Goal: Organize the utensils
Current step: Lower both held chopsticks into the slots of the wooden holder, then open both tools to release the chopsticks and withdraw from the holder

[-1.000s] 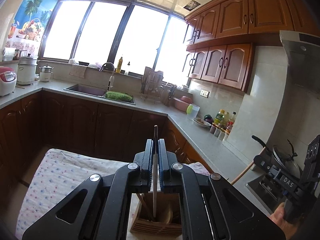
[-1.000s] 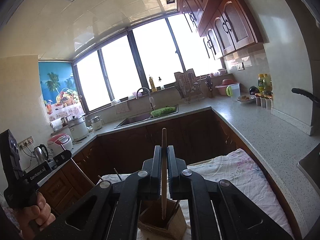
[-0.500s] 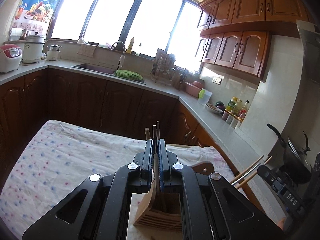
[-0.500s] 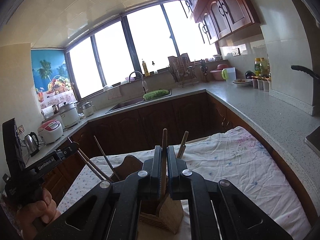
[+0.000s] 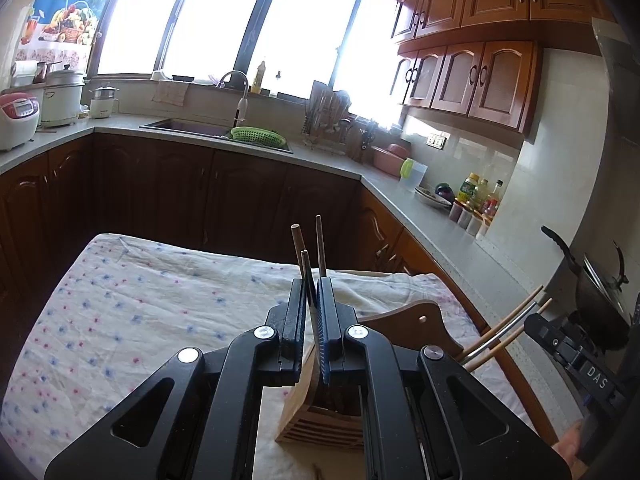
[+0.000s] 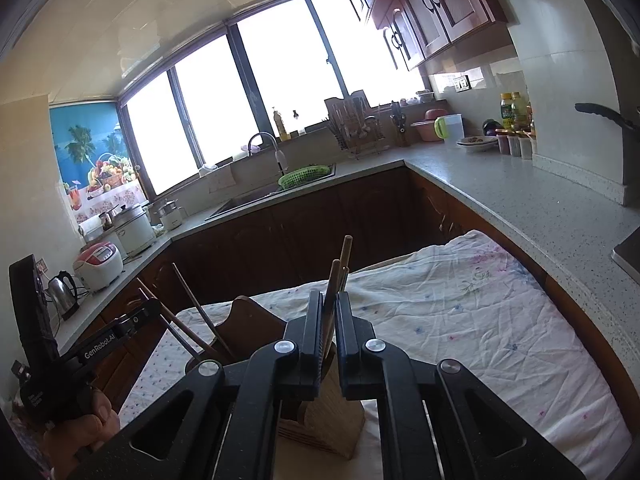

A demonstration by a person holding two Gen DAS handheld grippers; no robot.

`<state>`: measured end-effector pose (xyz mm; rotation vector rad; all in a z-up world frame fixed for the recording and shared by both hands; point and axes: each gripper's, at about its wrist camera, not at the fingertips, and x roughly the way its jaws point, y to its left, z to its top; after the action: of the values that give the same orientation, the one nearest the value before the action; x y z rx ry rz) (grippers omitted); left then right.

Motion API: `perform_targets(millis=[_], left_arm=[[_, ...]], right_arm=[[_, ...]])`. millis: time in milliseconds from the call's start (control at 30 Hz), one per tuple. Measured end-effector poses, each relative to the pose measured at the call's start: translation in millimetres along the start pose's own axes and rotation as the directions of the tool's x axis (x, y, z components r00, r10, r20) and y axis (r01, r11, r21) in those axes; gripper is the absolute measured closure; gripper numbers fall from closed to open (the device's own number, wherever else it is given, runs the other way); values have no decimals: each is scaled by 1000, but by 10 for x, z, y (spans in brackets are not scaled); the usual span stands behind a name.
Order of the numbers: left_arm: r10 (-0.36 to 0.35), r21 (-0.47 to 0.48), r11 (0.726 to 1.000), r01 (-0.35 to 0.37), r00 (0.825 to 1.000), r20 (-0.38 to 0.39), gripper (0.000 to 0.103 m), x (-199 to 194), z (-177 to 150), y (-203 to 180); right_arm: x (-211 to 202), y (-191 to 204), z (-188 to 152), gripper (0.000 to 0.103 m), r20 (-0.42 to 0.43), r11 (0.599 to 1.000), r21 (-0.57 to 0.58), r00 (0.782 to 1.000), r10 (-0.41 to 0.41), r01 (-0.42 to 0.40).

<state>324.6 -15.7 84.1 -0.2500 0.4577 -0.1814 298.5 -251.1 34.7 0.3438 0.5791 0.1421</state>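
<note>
Both tools down over the wooden holder (image 5: 320,412) now, which stands on the table under the flowered cloth (image 5: 140,320). My left tool (image 5: 313,292) is squeezed nearly shut on a thin metal chopstick (image 5: 306,276); its top pokes up past the jaws and its lower end goes down into the holder's front compartment, as far as I can tell. My right tool (image 6: 329,304) is closed just as tight on a wooden chopstick (image 6: 331,284), its lower end heading down into the holder too, though the tool's body hides exactly where it lands. Two more sticks (image 5: 309,242) stand upright in the holder just beyond the one I'm gripping. Further back, another bunch of chopsticks (image 6: 188,316) leans out of the rear section beside the holder's tall curved back (image 6: 252,320)

So where am I? Most of the sticks look already housed; these two are lowered in but not let go. I'd say what's left is to open both tools and lift clear. I can't see any loose utensils on the cloth, but the area close under my tools is hidden
</note>
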Motion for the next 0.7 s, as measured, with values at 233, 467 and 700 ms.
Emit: perform_targets(millis=[233,467,700], left_arm=[[7,-30,1000,-7,1000,11,61,-235,29,34],[81,-31,996,-79,996,36,10,-708,-136,147],[109,-43,993,-110,994,-13,7,-1059,-568,310]], right_arm=[[-209,-60,22,41,36,999,31,999,15,-16],[-613,-225,-27,10,78,993,105,996,50,-58],[-919,-338,-317,3,50,989,140,998,48,-54]])
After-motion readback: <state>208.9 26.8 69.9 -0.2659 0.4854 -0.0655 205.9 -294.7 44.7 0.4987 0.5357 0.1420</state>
